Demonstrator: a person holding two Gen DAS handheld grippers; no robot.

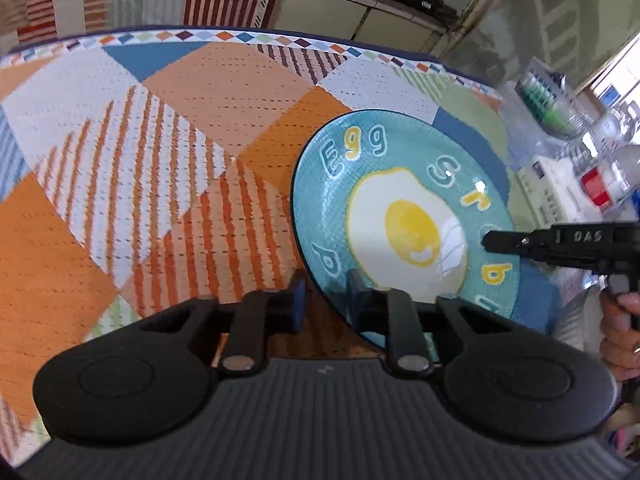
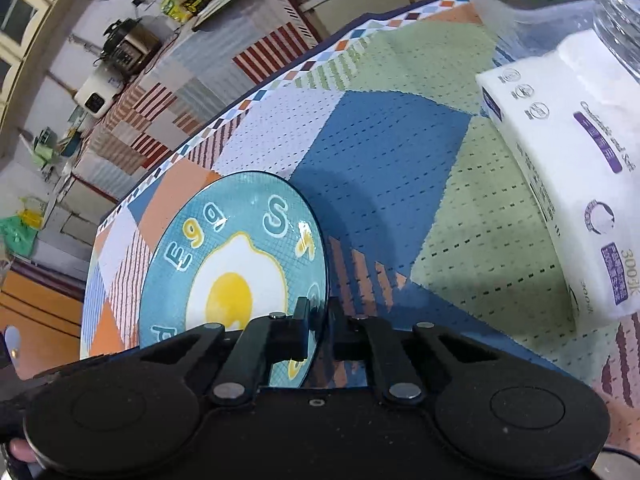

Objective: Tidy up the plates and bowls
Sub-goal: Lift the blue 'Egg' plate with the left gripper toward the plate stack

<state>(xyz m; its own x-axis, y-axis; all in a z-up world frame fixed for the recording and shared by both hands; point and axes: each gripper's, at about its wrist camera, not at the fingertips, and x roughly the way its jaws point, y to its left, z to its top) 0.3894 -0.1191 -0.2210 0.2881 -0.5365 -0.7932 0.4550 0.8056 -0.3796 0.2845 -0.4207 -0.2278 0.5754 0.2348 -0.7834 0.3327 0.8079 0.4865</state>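
We judge the task to be at an early stage: the round teal ceramic plate printed with a fried egg and yellow-and-white lettering (image 1: 404, 216) lies alone on the patchwork-patterned tablecloth (image 1: 168, 152), no bowl or stack is in view, and so the sorting appears still to be done. Both tools are clamped on this plate at opposite edges; the left gripper (image 1: 326, 300) pinches its near rim between blue pads, while the right gripper (image 2: 318, 332) bites the rim beside a white plastic-wrapped pack of tissues (image 2: 568, 184), well apart
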